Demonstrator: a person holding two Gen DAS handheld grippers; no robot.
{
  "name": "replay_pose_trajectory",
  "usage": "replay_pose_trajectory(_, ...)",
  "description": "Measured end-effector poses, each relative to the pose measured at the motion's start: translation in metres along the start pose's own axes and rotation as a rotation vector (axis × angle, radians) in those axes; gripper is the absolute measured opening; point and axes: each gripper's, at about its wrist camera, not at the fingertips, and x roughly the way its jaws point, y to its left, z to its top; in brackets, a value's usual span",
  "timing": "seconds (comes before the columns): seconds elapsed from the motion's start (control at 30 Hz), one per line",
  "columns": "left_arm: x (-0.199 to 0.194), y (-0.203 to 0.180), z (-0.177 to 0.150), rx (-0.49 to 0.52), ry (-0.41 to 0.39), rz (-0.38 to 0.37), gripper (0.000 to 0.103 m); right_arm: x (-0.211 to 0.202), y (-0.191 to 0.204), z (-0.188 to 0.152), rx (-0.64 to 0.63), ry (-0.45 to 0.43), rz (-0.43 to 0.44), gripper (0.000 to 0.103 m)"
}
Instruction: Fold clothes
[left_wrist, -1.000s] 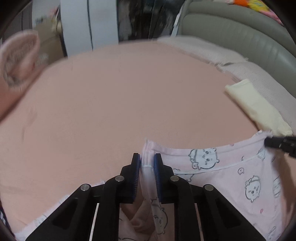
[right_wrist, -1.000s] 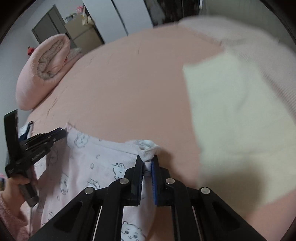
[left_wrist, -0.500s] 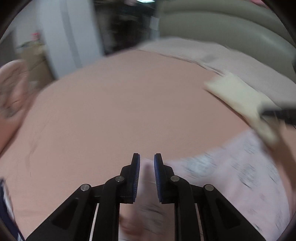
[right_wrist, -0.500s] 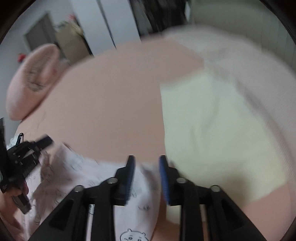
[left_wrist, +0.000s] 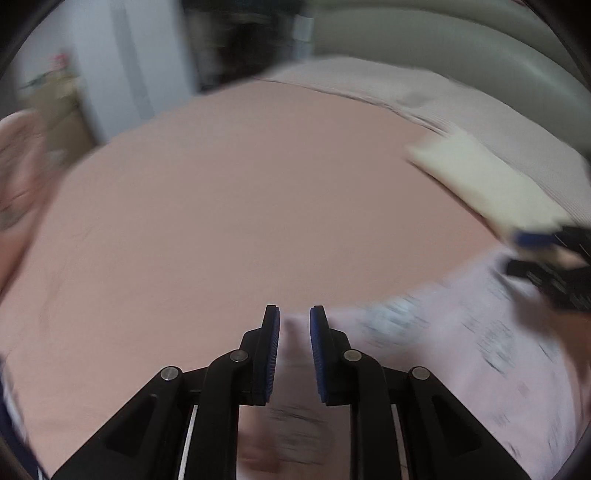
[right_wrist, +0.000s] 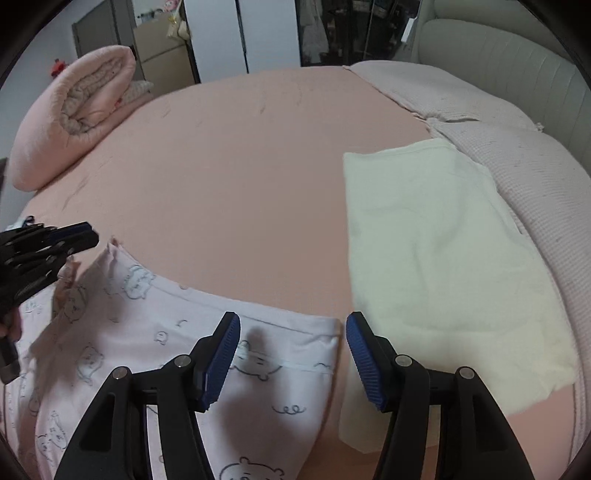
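Note:
A pale pink garment printed with cartoon bears (right_wrist: 155, 354) lies flat on the pink bed sheet (right_wrist: 240, 177). My right gripper (right_wrist: 293, 321) is open and empty, just above the garment's right top corner. My left gripper (left_wrist: 294, 314) is slightly open with nothing held between its pads, above the garment's left top corner (left_wrist: 424, 332); this view is blurred by motion. In the right wrist view the left gripper (right_wrist: 79, 236) shows at the left edge. In the left wrist view the right gripper (left_wrist: 524, 251) shows at the right edge.
A folded cream cloth (right_wrist: 436, 251) lies right of the garment. A rolled pink blanket (right_wrist: 74, 114) sits at the far left of the bed. A waffle-textured cover (right_wrist: 517, 147) and a padded headboard (right_wrist: 509, 55) lie at the right.
Both grippers held the garment's top corners one second ago. They have let go, the right one opening wide, and the garment now lies flat. The left gripper is still moving.

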Motion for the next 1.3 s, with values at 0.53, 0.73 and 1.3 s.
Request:
replay_pose_trajectory(0.53,-0.129,-0.030,-0.112,0.027,0.211,-0.095,0.050,-0.096,0.067,-0.044,-0.067,0.034,0.188,0.060)
replay_pose_trajectory(0.73,-0.149,-0.041,-0.190,-0.125,0.282,-0.121,0.050,-0.099,0.149,-0.121,-0.216,0.176,0.200,0.060)
replay_pose_trajectory(1.3,-0.224,-0.064,-0.322,-0.130,0.129,-0.015,0.049,-0.167,0.171,-0.223,-0.438,0.167,0.110,0.059)
